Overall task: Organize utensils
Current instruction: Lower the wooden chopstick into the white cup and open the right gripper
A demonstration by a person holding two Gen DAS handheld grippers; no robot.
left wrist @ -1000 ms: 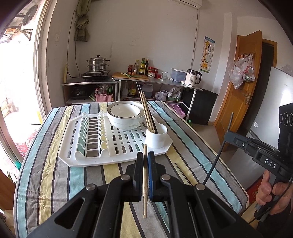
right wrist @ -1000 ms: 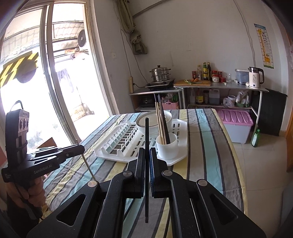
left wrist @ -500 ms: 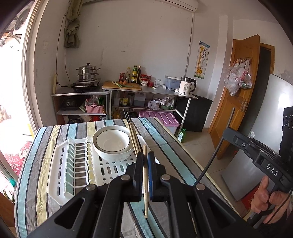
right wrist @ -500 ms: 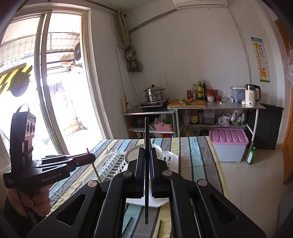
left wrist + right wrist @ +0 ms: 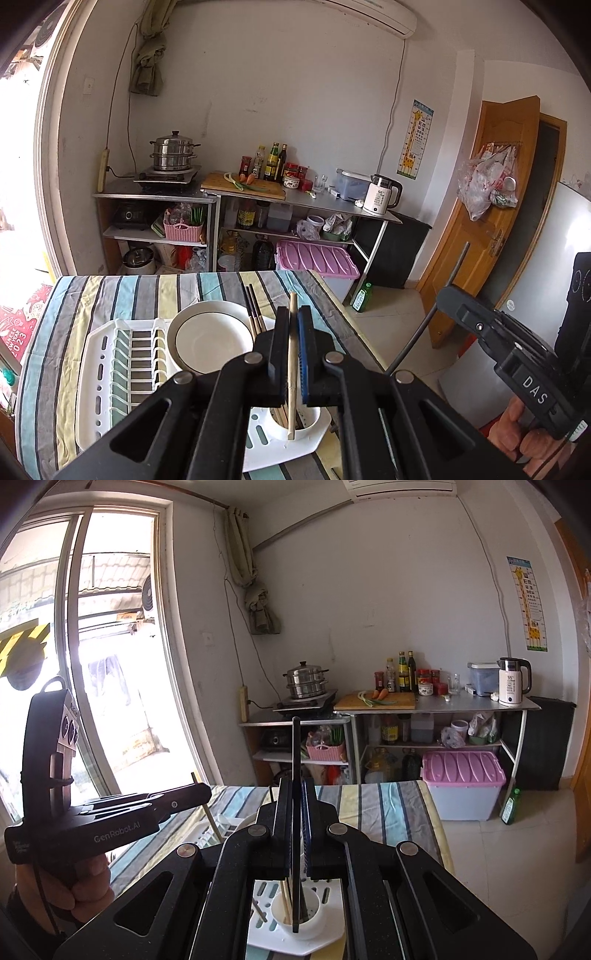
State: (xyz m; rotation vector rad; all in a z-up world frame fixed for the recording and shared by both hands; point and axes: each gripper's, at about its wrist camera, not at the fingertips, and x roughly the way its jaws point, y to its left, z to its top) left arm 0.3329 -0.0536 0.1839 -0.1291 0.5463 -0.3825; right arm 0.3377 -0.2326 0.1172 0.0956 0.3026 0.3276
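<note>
My left gripper (image 5: 293,314) is shut on a pale wooden chopstick (image 5: 291,369) held upright; its lower end hangs over the white cup (image 5: 314,424) at the near corner of the white dish rack (image 5: 99,369). A white bowl (image 5: 210,339) sits on the rack, and several chopsticks (image 5: 253,306) lean out of the cup. In the right wrist view, my right gripper (image 5: 295,786) is shut on a black chopstick (image 5: 295,746), also upright, with its tip above the same cup (image 5: 314,921). Each gripper shows in the other's view: the right (image 5: 461,306), the left (image 5: 188,797).
The rack stands on a table with a striped cloth (image 5: 122,291). Behind it are metal shelves with a steamer pot (image 5: 173,151), bottles and a kettle (image 5: 382,194). A pink-lidded bin (image 5: 461,775) stands on the floor at right, and a large window (image 5: 92,664) is at left.
Both grippers have risen and moved forward over the rack with their chopsticks. The cup, earlier ahead of the fingertips, now lies beneath the chopsticks' lower ends.
</note>
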